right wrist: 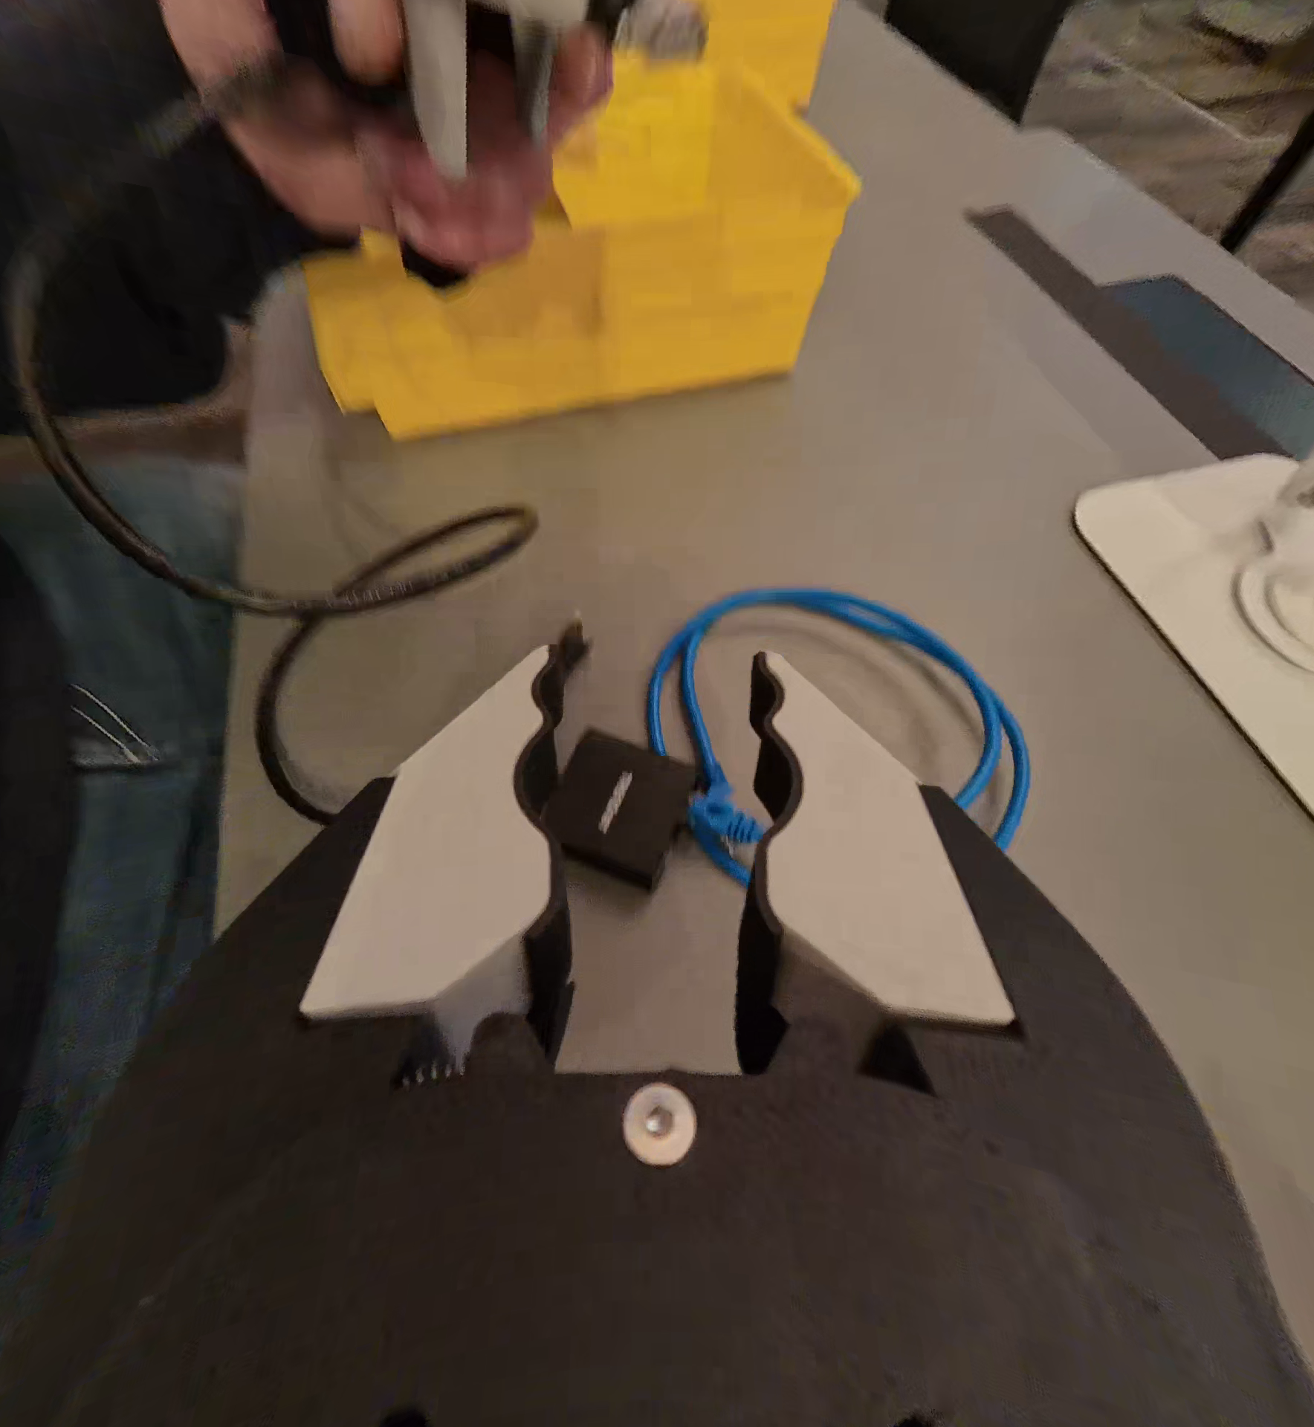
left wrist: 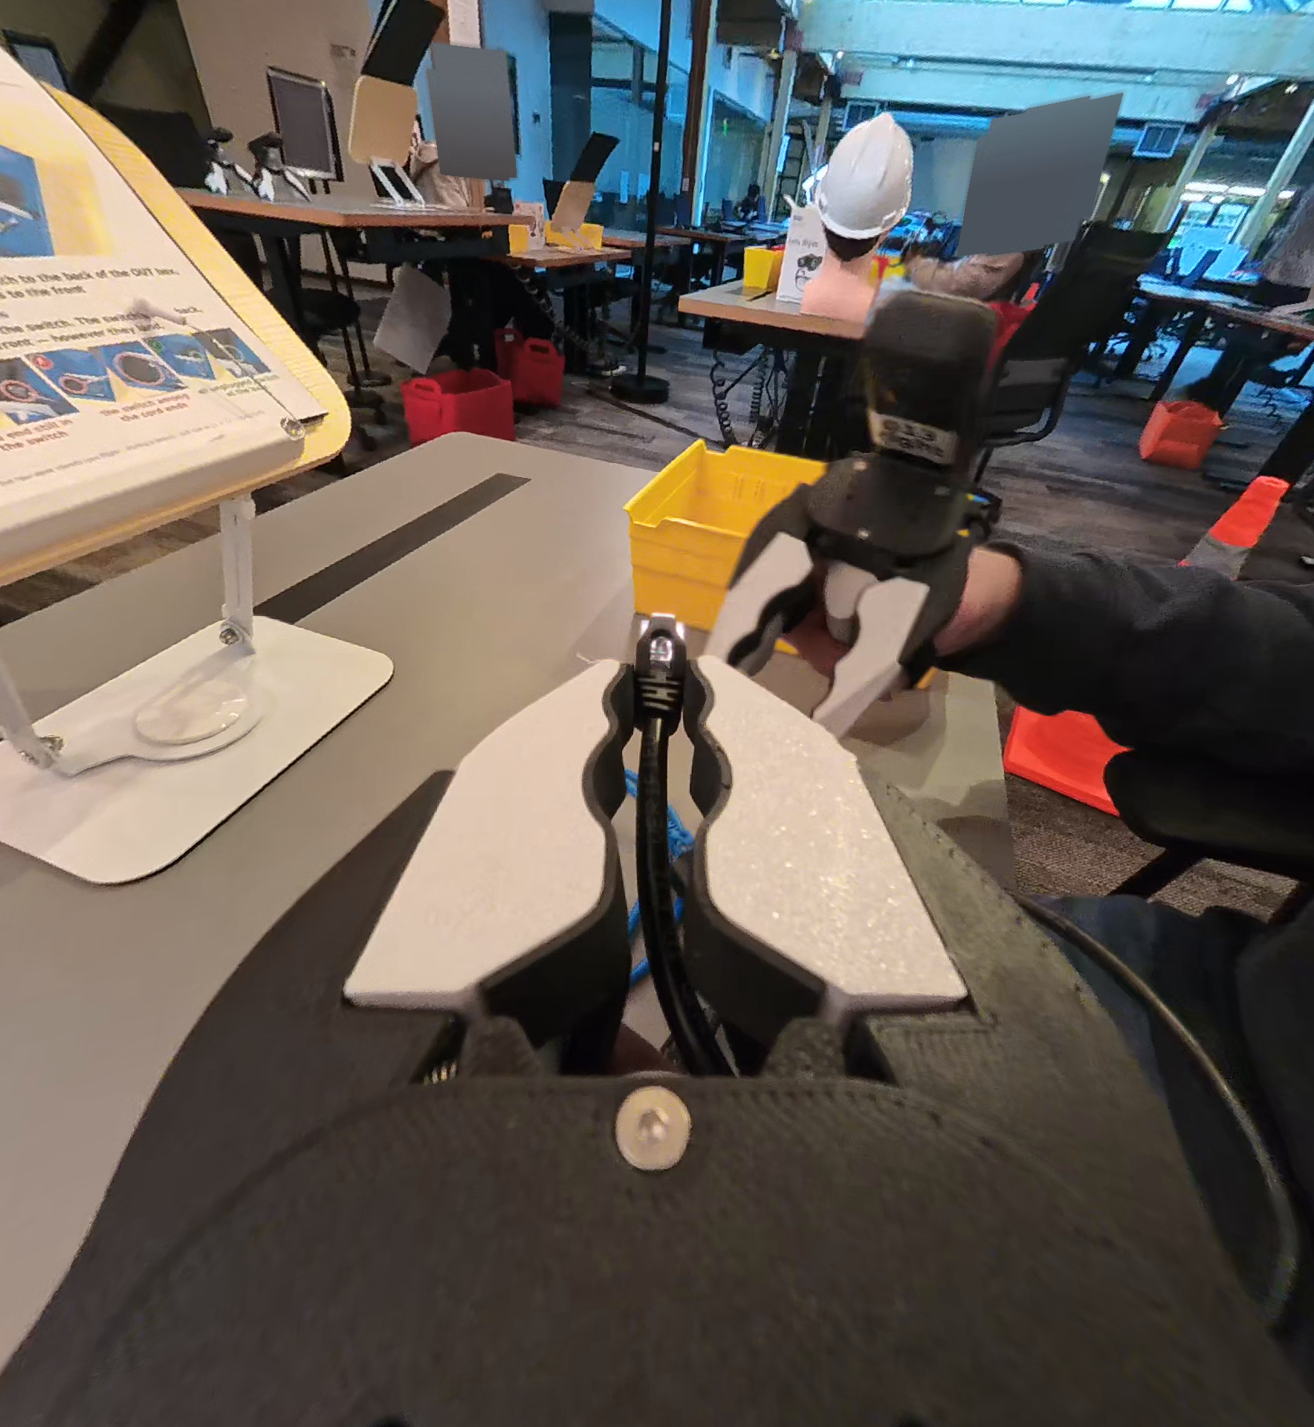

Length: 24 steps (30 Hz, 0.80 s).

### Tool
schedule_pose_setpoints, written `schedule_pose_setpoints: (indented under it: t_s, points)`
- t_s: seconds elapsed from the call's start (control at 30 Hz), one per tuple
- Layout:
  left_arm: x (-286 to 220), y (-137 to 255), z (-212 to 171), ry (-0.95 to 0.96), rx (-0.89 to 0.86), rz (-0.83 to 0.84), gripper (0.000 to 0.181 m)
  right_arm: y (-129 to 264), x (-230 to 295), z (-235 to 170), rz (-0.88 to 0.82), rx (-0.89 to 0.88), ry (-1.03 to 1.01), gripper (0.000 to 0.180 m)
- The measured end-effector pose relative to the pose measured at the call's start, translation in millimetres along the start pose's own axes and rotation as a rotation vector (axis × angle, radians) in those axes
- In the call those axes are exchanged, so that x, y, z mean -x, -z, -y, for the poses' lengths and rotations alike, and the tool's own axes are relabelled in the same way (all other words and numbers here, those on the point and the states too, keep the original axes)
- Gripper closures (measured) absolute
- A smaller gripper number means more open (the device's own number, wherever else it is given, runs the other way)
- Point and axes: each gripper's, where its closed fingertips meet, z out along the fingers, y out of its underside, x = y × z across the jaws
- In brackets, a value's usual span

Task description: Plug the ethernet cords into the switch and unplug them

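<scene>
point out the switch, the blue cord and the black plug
switch (right wrist: 614,817), right wrist view, on its top face
blue cord (right wrist: 855,601), right wrist view, on the far arc of its loop
black plug (left wrist: 658,679), left wrist view, on its ribbed boot

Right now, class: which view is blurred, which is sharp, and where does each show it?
Right wrist view: motion blur smears the hand and yellow bin. Left wrist view: sharp on the black ethernet plug; wide-angle bending curves the instruction board.

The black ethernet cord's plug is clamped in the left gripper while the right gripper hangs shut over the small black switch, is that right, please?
Not quite: the right gripper is open, as the right wrist view shows. It hangs over the small black switch, and the left gripper does clamp the black ethernet cord's plug.
</scene>
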Motion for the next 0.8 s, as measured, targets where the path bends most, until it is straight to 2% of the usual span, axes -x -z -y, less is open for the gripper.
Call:
schedule_pose_setpoints:
  t_s: [0.17,0.33,0.4,0.57,0.8]
  points:
    - [-3.5,1.0,-10.1,-0.012,0.032,-0.008,0.169,-16.1,18.6,-60.7,-0.025,0.252,0.139,0.118]
    - [-8.5,0.2,-15.1,-0.011,0.034,-0.025,0.169,-32.4,7.9,-86.1,0.061,0.421,0.36,0.1]
    - [-10.1,1.0,-15.5,-0.02,0.038,-0.024,0.169,-40.2,-2.8,-96.6,0.085,0.456,0.436,0.098]
    - [-8.6,5.7,-16.5,-0.023,0.037,-0.022,0.169,-52.8,0.7,-101.7,0.228,0.446,0.341,0.111]
    - [-2.4,8.8,-19.9,-0.005,0.019,-0.019,0.169,-53.2,0.2,-97.7,0.093,0.413,0.153,0.119]
